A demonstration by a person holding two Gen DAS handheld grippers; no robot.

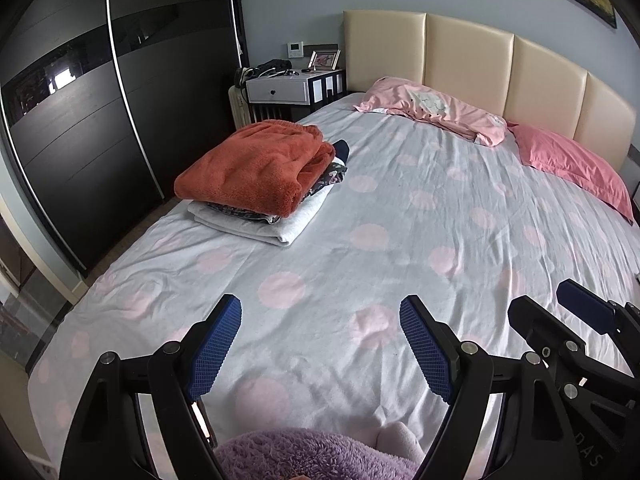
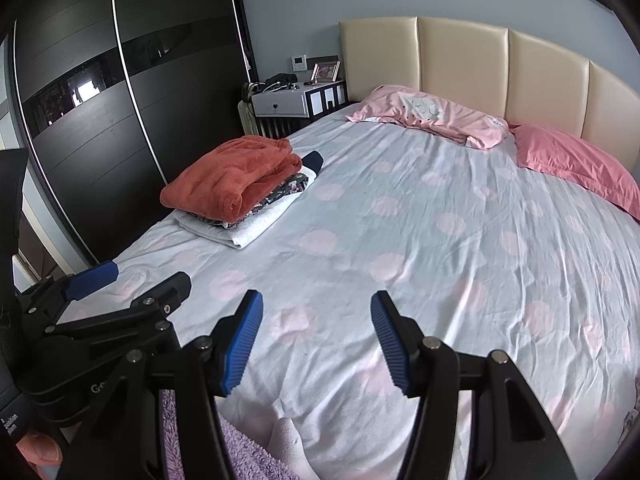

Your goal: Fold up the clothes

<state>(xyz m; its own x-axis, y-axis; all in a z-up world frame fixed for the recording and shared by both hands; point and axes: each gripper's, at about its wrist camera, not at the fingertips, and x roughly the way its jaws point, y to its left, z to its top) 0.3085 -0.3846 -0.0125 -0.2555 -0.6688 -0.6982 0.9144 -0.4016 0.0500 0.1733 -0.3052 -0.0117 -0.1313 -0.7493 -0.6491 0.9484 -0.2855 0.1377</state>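
Across most of both views spreads a bed [image 1: 400, 208] under a pale sheet with pink dots, its cream headboard [image 1: 472, 64] and two pink pillows [image 1: 436, 114] at the far end. Dark wardrobe doors [image 1: 80, 120] stand along the left side, and a nightstand [image 1: 294, 86] sits in the corner. Near the bed's left edge lies a stack of folded clothes [image 1: 256, 188], an orange fleece [image 1: 252, 168] on top. A purple fleece [image 1: 312, 456] lies at the near edge, below the grippers. The left gripper [image 1: 320, 344] and right gripper [image 2: 316, 340] hang side by side over bare sheet, jaws wide and empty.
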